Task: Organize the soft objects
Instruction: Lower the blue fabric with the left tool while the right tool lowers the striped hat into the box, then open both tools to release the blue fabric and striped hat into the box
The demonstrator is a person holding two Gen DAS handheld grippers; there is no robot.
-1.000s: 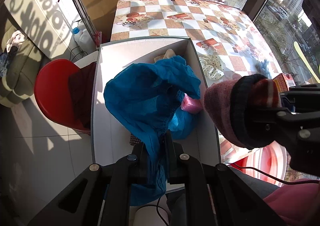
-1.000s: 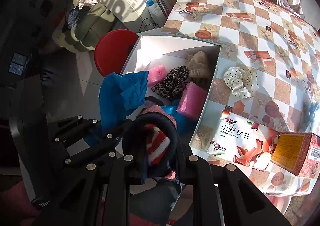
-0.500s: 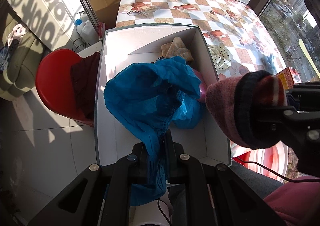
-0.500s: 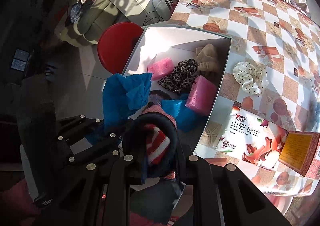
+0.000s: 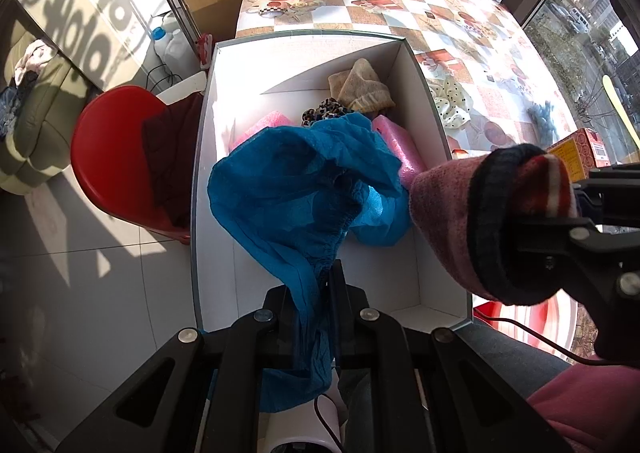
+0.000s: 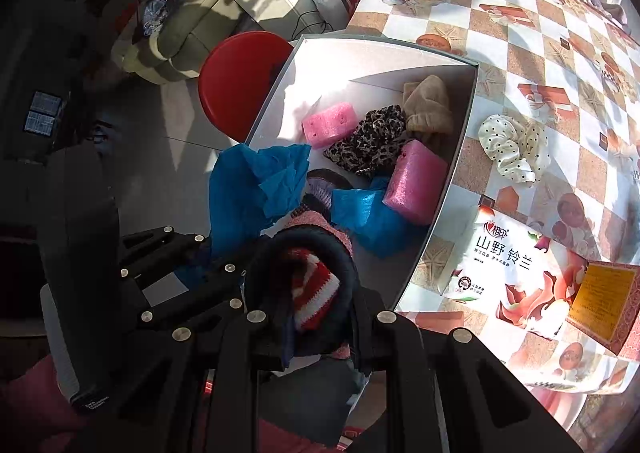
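A bright blue cloth [image 5: 296, 189], pink sponges [image 6: 414, 187], a leopard-print scrunchie [image 6: 370, 139] and a pink, navy and red-striped knit hat [image 5: 480, 225] against a white box [image 5: 208, 157].

Two matte black hand-held grippers, a pink sleeve behind each

The left gripper [image 5: 310, 285] and right gripper [image 6: 320, 295] are built from flat black angular plates with slotted cut-outs, joined by round silver screws [image 6: 387, 317] at the pivots. Each ends in two narrow black fingers [image 5: 339, 281]. A thin black cable [image 5: 532, 337] trails from the right one, whose side carries small white lettering too small to read. A pink sleeve [image 5: 592, 413] shows at the lower edge.
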